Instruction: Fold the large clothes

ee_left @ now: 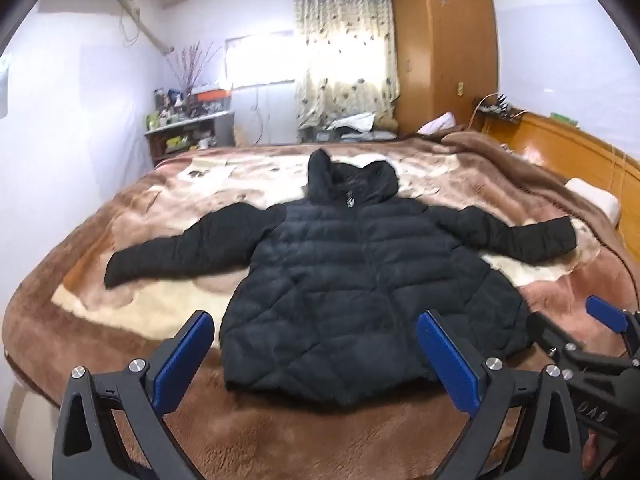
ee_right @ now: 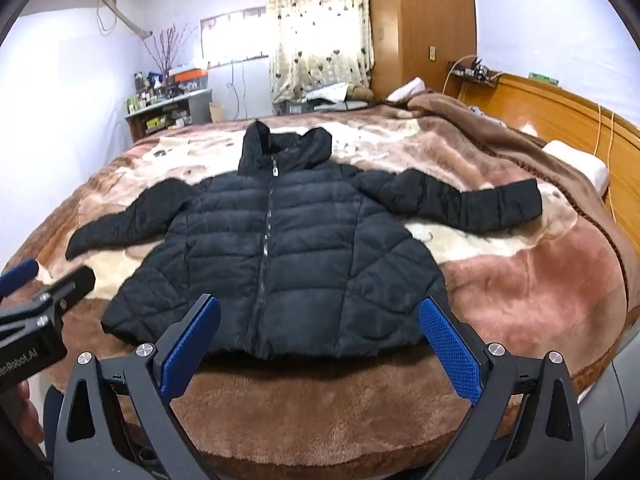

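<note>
Black jacket (ee_right: 280, 248) spread flat (zipped) on bed (ee_right: 520, 288), both grippers' fingers (ee_left: 188, 356) (ee_right: 448, 344) wide apart, empty

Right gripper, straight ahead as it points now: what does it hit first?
Most likely the bottom hem of the black quilted puffer jacket, lying flat on the brown fleece blanket. The right gripper is open and empty; depth is uncertain, so bare blanket may come first.
</note>
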`<state>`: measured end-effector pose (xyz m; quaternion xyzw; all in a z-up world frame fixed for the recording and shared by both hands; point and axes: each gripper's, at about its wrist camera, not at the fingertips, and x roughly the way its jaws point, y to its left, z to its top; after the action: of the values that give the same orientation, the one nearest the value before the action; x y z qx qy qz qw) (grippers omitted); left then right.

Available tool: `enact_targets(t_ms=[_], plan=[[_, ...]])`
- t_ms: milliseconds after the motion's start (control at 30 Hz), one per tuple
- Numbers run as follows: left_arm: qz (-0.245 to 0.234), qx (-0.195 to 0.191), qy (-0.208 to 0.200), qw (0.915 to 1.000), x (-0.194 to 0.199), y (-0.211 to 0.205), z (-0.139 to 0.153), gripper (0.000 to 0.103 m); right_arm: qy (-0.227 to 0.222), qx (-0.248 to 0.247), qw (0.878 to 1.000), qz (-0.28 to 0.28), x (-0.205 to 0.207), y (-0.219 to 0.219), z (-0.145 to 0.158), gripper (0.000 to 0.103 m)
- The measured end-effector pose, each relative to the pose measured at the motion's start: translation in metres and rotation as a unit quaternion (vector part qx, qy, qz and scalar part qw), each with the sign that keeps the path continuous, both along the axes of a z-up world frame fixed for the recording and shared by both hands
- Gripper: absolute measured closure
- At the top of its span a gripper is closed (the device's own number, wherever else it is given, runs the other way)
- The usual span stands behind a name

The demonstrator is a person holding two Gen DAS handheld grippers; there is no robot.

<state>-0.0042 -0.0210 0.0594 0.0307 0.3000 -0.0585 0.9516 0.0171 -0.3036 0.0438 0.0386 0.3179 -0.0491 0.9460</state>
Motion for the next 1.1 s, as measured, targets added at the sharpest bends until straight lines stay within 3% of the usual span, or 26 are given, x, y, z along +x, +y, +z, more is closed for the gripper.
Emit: enact_targets(t_ms=[400,533,1100], plan=[[-0.004,-0.027,0.02,0.9994,-0.007,0.003,0.002,0.0,-0.014,0.001,1.0,0.003,-0.01,-0.003,0.008,0.003],[-0.008,-0.015,0.014,0.9997,-0.015,0.002,0.001,0.0,-0.018,0.017,1.0,0.009,-0.013,-0.004,0.008,0.003],[0.004,-0.017,0.019,0.9997,-0.018,0.011,-0.002,0.0,-0.023,0.001,1.0,0.002,-0.02,-0.001,0.009,0.003]])
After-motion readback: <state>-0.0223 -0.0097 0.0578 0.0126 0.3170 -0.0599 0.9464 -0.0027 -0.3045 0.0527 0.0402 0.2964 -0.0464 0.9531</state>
